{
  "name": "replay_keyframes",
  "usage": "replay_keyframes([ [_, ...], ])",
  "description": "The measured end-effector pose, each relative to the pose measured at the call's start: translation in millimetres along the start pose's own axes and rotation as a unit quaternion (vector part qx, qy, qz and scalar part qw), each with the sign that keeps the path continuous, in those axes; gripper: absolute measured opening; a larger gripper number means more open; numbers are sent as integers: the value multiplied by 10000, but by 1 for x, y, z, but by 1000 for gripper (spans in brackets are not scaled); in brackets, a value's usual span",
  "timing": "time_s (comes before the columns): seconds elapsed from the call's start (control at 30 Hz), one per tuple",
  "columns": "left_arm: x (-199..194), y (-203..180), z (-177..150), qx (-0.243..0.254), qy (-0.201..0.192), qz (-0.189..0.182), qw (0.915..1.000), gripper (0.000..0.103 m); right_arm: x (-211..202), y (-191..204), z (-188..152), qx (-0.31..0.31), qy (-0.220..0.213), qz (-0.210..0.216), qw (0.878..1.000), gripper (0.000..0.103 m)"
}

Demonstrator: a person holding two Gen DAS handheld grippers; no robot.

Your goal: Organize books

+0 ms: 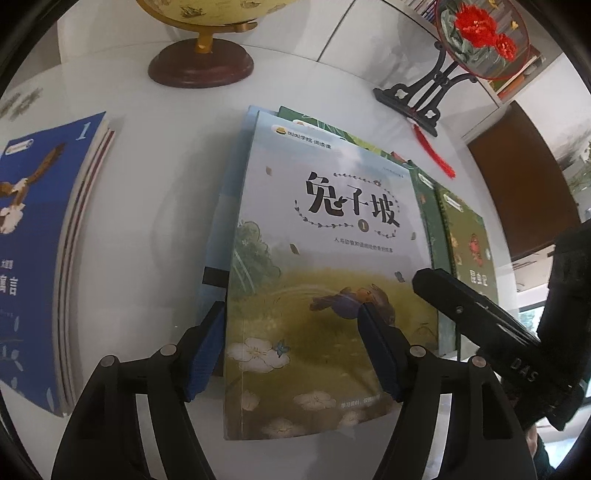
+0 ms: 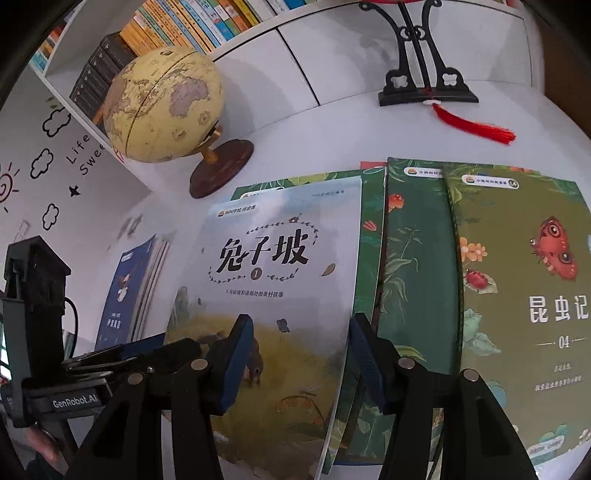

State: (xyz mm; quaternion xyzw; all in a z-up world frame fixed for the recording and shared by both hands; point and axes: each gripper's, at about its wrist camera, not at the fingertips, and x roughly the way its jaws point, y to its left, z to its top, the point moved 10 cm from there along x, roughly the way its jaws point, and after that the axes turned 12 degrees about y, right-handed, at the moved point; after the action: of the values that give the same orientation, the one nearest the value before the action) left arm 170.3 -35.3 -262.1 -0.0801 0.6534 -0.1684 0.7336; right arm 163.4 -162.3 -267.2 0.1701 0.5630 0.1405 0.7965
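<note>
Bare white tabletop point(image 1: 155, 192) forms an open lane between the blue bird-cover book stack point(image 1: 40, 236) at left and the pale rabbit-hill book point(image 1: 325, 258). Behind: yellow globe on dark wooden base point(image 1: 201, 62) and black carved fan stand point(image 1: 424, 96). Green insect books point(image 2: 517, 277) close off the right side.

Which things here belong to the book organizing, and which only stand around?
Job:
rabbit-hill book
green insect books
blue book
left claw
right claw

Standing around:
globe
black fan stand
red tassel
shelf books
</note>
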Motion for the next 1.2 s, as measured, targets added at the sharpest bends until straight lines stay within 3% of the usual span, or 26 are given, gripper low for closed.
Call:
replay_keyframes([
  [0.17, -4, 4, -11, -192, 69, -260, 9995, 69, -6, 2, -2, 93, -9, 246, 9997, 55],
  [0.27, -5, 7, -15, -360, 69, -516, 9980, 69, -19, 6, 0, 307, -107, 1011, 9943, 55],
  [0.37, -6, 9, -16, -492, 39, -670, 9965, 69, -29, 12, 5, 630, -171, 1934, 9789, 55],
  [0.5, -6, 9, -17, -671, 46, -945, 9932, 69, -26, 12, 4, 897, -68, 2406, 9664, 55],
  [0.57, -5, 5, -19, -696, 85, -1071, 9918, 69, -13, 18, -1, 1006, 233, 2604, 9600, 55],
  [0.63, -5, 3, -22, -601, 49, -949, 9937, 69, 2, 28, -11, 794, 505, 2314, 9683, 55],
  [0.67, -4, 5, -23, -614, 38, -842, 9946, 63, 7, 37, -14, 504, 508, 2001, 9772, 54],
  [0.77, -7, 11, -23, -785, 24, -1176, 9900, 63, 15, 53, -16, 106, 547, 1560, 9862, 54],
  [0.87, -10, 17, -27, -928, 65, -1499, 9843, 63, 21, 48, -13, 204, 568, 1566, 9858, 50],
  [1.03, -10, 18, -38, -904, 150, -1485, 9847, 63, 21, 53, -12, -67, 574, 1355, 9891, 51],
  [1.2, -4, 18, -48, -1000, 245, -1549, 9825, 63, 20, 48, -14, -40, 614, 1500, 9868, 51],
])
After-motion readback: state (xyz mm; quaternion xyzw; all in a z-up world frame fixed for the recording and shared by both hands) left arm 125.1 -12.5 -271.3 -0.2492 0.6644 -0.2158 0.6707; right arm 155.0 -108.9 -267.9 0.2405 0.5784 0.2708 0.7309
